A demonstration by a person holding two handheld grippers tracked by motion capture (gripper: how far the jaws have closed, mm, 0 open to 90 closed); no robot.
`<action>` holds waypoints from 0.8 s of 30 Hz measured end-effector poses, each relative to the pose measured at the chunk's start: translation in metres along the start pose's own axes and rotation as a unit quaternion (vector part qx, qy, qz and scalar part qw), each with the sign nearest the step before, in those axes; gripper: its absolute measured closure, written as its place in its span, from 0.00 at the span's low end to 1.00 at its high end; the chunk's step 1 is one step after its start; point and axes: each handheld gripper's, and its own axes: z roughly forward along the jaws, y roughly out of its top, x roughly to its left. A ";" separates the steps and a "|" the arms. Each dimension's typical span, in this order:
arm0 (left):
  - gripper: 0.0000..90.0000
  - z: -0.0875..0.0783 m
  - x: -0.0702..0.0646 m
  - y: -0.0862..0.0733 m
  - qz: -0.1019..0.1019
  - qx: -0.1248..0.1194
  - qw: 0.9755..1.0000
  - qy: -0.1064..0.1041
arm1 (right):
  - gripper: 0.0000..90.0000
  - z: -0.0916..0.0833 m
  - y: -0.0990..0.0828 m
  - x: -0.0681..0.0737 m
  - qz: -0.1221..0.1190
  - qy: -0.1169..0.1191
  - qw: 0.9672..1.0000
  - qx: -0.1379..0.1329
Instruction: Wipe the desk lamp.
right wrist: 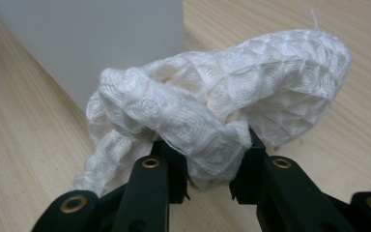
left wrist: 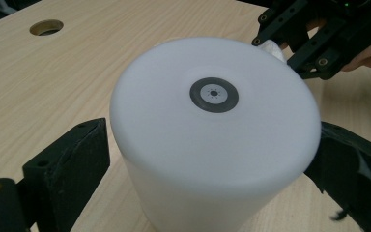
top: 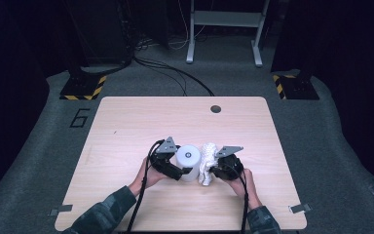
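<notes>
- The white cylindrical container (top: pixel 188 162) stands upright near the middle of the wooden table (top: pixel 126 122), its long axis vertical and its flat top, marked by a small grey disc (left wrist: pixel 214 94), facing up.
- The left gripper (top: pixel 184 171) brackets the container low on its side. The jaws stand wide, one on each flank; in the left gripper view the right jaw meets the wall, while contact at the left jaw cannot be confirmed.
- The right gripper (top: pixel 209 171) is clenched on a bunched white waffle-weave cloth (right wrist: pixel 212 116), pinching a fold between its pads.
- Key relation: the cloth lies on the container's right side, just beside or touching its wall, with most of the bundle rising above the right jaws.
- The right hand (top: pixel 241 183) is the nearer one to the exposed right wall; the left hand (top: pixel 148 176) serves to steady the container.
- Judgement: a wipe would run the cloth along the vertical wall, so the container must not rotate or tip.
</notes>
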 end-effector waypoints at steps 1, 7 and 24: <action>0.03 -0.002 0.001 0.000 0.002 -0.001 1.000 0.001 | 0.80 -0.003 0.000 -0.001 -0.004 -0.002 1.000 -0.001; 0.02 -0.014 0.000 0.001 -0.002 -0.015 1.000 0.004 | 0.80 -0.026 0.002 -0.008 0.018 -0.031 0.999 -0.034; 0.03 -0.079 0.026 -0.025 -0.055 -0.023 0.996 0.067 | 0.80 -0.076 -0.022 -0.041 0.103 -0.142 0.982 -0.071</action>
